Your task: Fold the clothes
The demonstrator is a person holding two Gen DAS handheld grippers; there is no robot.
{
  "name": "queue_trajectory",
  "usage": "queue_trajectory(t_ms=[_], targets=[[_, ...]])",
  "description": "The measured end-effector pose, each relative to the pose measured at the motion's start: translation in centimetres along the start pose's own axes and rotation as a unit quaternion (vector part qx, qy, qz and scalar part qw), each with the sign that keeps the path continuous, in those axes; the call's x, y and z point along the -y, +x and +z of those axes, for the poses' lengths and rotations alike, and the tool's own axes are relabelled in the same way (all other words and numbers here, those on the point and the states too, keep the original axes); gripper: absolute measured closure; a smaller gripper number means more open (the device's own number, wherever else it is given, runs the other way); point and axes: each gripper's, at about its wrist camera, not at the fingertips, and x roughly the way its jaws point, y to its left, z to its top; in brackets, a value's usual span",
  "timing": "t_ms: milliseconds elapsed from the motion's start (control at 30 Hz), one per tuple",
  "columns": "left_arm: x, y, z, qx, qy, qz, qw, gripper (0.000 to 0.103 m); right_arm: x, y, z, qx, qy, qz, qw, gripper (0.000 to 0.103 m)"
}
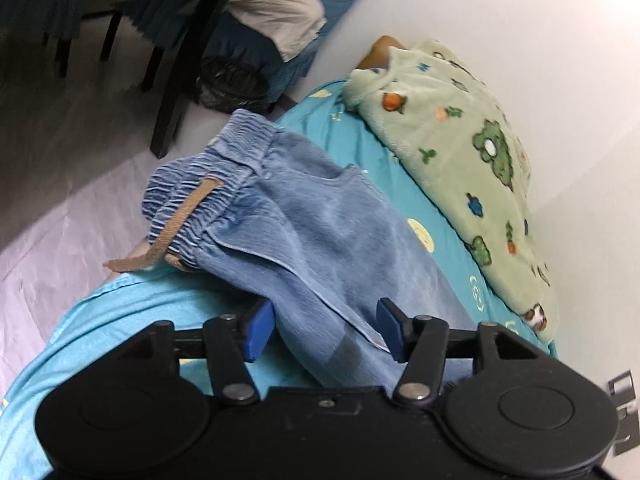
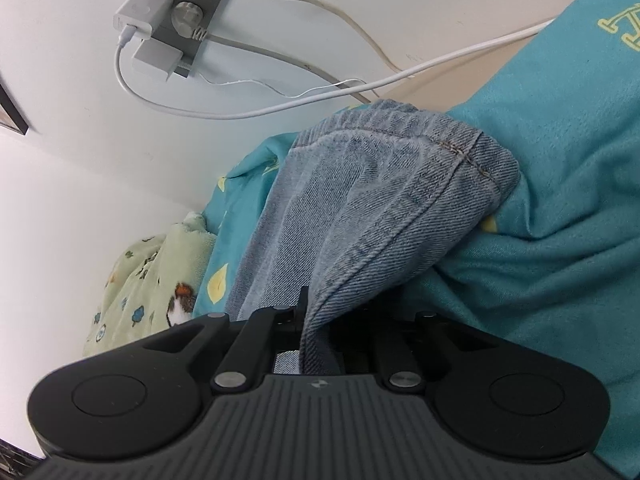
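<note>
Light blue denim pants (image 1: 304,232) lie on a turquoise bed sheet (image 1: 120,312). Their elastic waistband with a tan drawstring (image 1: 176,224) points to the far left. My left gripper (image 1: 326,328) is open, its blue pads on either side of the pants' fabric. In the right wrist view the hemmed leg end of the pants (image 2: 392,184) is bunched up. My right gripper (image 2: 316,320) is shut on a fold of this denim, and the cloth hides the fingertips.
A green fleece blanket (image 1: 472,160) with cartoon prints lies along the white wall; it also shows in the right wrist view (image 2: 152,280). A power strip (image 2: 176,20) with chargers and white cables (image 2: 320,92) hangs on the wall. A dark table leg (image 1: 192,60) and chairs stand on the floor beside the bed.
</note>
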Motion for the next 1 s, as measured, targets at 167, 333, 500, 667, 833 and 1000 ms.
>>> queue_trajectory(t_ms=[167, 333, 500, 667, 833, 1000], targets=[[1.8, -0.5, -1.5, -0.004, 0.017, -0.041, 0.999, 0.047, -1.6, -0.2, 0.1, 0.025, -0.029, 0.007, 0.999, 0.095], [5.0, 2.3, -2.9, -0.013, 0.072, -0.038, 0.9966, 0.046, -2.7, 0.3, 0.4, 0.04, -0.033, 0.016, 0.999, 0.095], [8.2, 5.1, -4.2, -0.023, 0.127, -0.034, 0.991, 0.046, -2.4, 0.6, 0.3, 0.037, -0.041, 0.001, 0.998, 0.095], [11.4, 7.9, -5.5, -0.032, 0.182, -0.031, 0.9824, 0.046, -2.8, 0.7, 0.2, 0.038, -0.064, -0.008, 0.997, 0.095], [12.1, 10.8, -6.9, -0.043, 0.225, -0.013, 0.9734, 0.045, -3.8, 0.6, -0.2, 0.047, -0.103, -0.02, 0.993, 0.095], [11.8, 12.0, -7.2, -0.051, 0.255, -0.008, 0.9655, 0.042, -7.4, -1.1, -1.0, 0.079, -0.173, -0.002, 0.982, 0.095]])
